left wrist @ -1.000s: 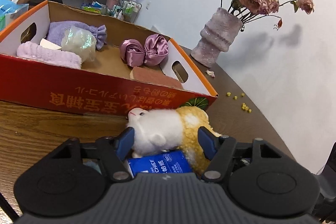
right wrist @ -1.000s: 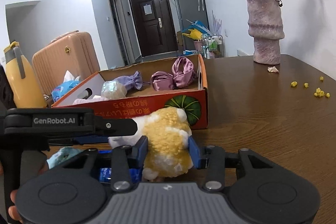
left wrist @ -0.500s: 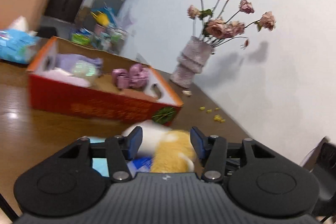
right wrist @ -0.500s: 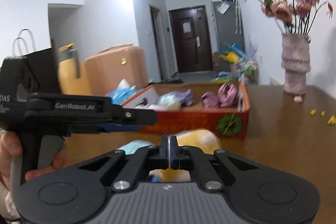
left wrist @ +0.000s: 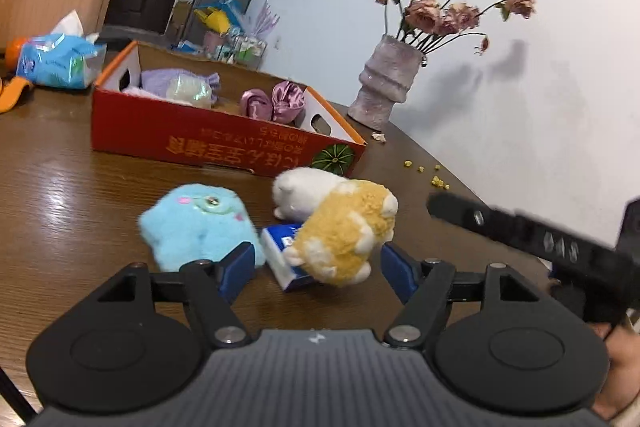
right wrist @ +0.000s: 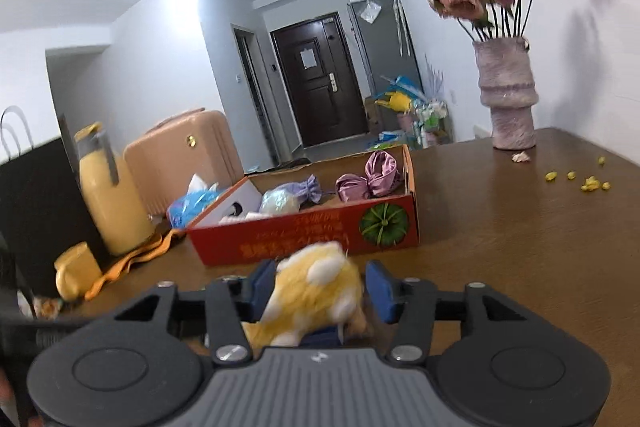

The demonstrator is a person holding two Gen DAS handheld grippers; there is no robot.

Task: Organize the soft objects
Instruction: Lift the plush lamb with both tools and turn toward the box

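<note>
The right tool (right wrist: 320, 291) has its pads spread around the hamster (right wrist: 316, 297), whether pressing it I cannot tell; the toy sits on the bench (left wrist: 60, 195) just before the box (left wrist: 224, 147). The left tool (left wrist: 318, 267) gapes, empty. Squeeze the plush mid-body, lift above the rim, and avoid the tissue pack (left wrist: 280, 255) beneath.
</note>
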